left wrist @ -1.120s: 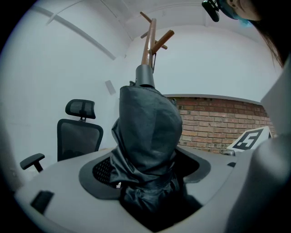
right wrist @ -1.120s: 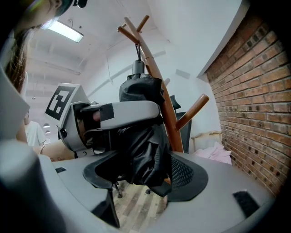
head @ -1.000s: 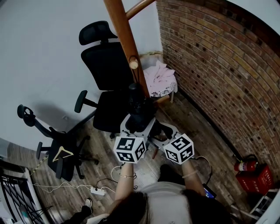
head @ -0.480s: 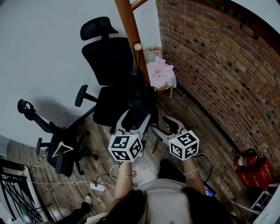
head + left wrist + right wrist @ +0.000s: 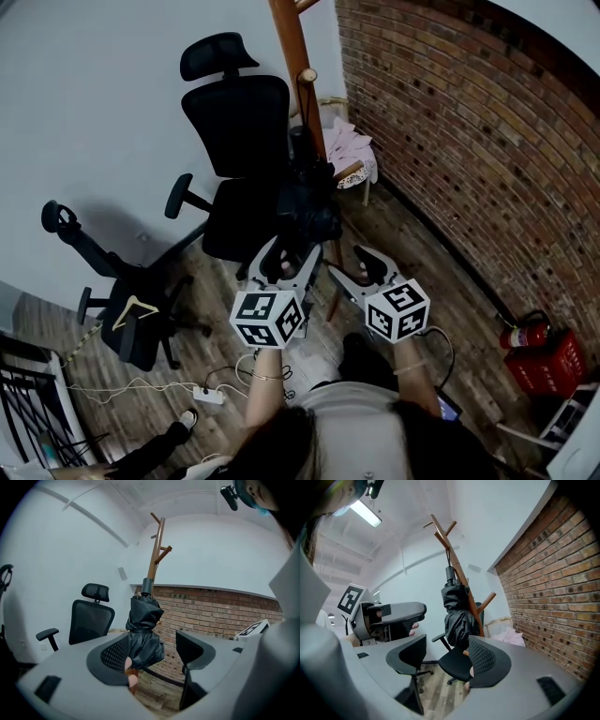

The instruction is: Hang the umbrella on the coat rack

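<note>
The black folded umbrella [image 5: 305, 202] hangs upright against the wooden coat rack [image 5: 292, 47], its top end near a peg. My left gripper [image 5: 286, 255] sits just below and in front of it; its jaws are closing with nothing between the pads. In the left gripper view the umbrella [image 5: 143, 630] shows beyond the left gripper [image 5: 152, 653], apart from it. My right gripper [image 5: 349, 264] is open and empty to the right. The right gripper view shows the umbrella [image 5: 457, 611] on the rack [image 5: 454, 557] past the right gripper [image 5: 447, 656].
A black office chair [image 5: 234, 131] stands behind the rack and a second chair [image 5: 122, 300] at the left. A stool with pink cloth [image 5: 352, 155] sits by the brick wall [image 5: 469, 141]. A fire extinguisher [image 5: 525, 333] and a power strip [image 5: 208, 396] lie on the floor.
Both grippers have drawn back from the umbrella toward the person. The left jaws, which were around its lower end, are now apart from it. The umbrella stays on the rack.
</note>
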Demonstrator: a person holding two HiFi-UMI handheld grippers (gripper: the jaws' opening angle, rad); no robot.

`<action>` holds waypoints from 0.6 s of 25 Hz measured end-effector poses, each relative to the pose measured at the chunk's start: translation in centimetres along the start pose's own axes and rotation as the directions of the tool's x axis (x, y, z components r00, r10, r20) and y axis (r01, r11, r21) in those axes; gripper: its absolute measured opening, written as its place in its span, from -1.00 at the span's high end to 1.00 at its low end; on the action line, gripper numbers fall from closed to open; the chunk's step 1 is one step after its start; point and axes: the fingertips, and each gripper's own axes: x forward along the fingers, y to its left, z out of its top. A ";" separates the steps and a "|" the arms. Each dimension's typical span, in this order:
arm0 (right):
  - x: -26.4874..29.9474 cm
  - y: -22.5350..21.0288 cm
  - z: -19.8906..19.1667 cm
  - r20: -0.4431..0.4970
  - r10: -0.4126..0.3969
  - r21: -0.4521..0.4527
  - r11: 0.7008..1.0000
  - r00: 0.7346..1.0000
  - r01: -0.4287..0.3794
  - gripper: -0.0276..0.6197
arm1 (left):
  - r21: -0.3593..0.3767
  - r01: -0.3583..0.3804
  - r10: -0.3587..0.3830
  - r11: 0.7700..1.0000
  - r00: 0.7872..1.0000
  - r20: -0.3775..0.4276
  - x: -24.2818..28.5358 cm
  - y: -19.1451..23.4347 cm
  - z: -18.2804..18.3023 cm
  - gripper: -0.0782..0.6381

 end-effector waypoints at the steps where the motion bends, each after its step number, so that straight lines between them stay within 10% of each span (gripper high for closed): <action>1: -0.3 0.4 0.0 0.002 -0.002 0.000 1.000 1.000 0.002 -0.01 | 0.003 0.000 0.000 1.000 1.000 0.001 -0.5 -0.2 0.0 -0.12; 15: -4.4 4.9 -1.3 0.000 -0.102 -0.101 0.990 0.995 0.101 0.13 | 0.076 -0.017 0.018 0.997 1.000 -0.015 -7.3 -1.8 -0.9 0.14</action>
